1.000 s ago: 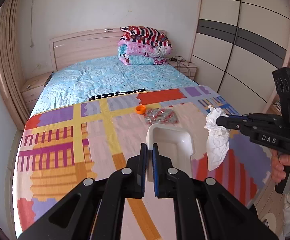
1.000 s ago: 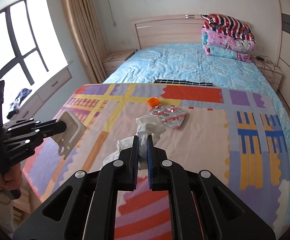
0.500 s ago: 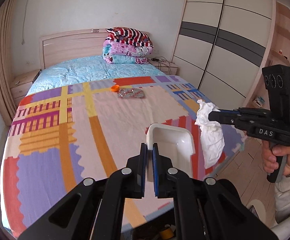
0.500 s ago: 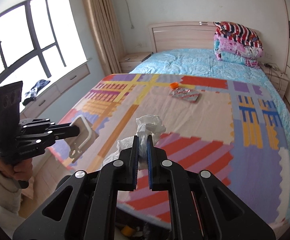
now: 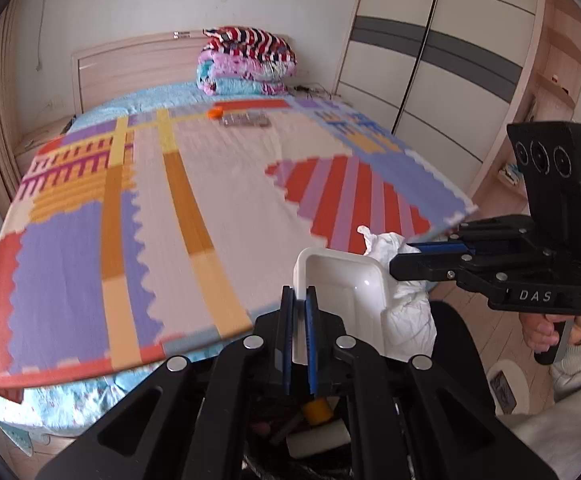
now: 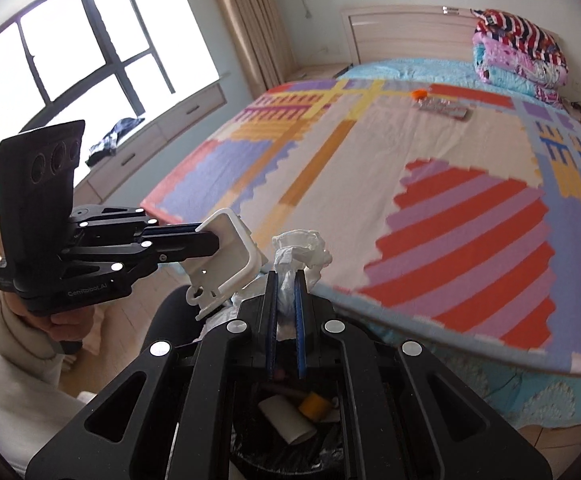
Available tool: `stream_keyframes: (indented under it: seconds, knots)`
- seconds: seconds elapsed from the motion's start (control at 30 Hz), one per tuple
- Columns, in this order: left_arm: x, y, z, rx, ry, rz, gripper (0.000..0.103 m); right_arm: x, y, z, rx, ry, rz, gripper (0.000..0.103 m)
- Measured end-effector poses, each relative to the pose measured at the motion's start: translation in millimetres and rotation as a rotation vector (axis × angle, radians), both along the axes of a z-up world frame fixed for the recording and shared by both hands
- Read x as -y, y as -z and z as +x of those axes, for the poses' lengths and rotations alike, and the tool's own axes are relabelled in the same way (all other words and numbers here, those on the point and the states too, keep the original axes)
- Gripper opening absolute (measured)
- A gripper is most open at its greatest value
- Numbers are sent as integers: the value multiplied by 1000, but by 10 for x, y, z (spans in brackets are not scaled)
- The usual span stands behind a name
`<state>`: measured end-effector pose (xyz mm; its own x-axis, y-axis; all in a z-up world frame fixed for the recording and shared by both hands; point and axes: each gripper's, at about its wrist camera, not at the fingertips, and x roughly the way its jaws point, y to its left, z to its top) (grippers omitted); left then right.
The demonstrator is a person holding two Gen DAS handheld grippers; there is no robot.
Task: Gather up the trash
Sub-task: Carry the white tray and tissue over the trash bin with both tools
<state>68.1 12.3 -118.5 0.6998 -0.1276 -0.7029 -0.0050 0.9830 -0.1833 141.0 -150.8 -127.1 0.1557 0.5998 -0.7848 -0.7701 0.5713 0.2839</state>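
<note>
My left gripper is shut on the rim of a white plastic tray, also seen in the right wrist view. My right gripper is shut on a crumpled white tissue, which hangs beside the tray in the left wrist view. Both are held off the foot of the bed, above a black-lined trash bin with a white roll and a yellow item inside. An orange cap and a foil blister pack lie far up the patchwork mat.
The bed with the colourful mat fills the middle. Folded quilts sit at the headboard. A wardrobe stands to the right, a window and drawer bench to the left. Wooden floor lies around the bin.
Both grippers have pulled back from over the bed to beyond its foot and lowered over the trash bin. The tray and tissue stay gripped.
</note>
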Motion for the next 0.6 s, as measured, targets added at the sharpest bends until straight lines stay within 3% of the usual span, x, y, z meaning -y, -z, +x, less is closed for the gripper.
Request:
stream_keyframes:
  seconds: [0.4, 0.6]
  knots:
    - [197, 1055, -21, -245, 41, 10, 6, 139, 836, -162, -158, 0, -143, 8]
    - [208, 1370, 25, -318, 42, 41, 6, 148, 1119, -210, -169, -8, -219, 8]
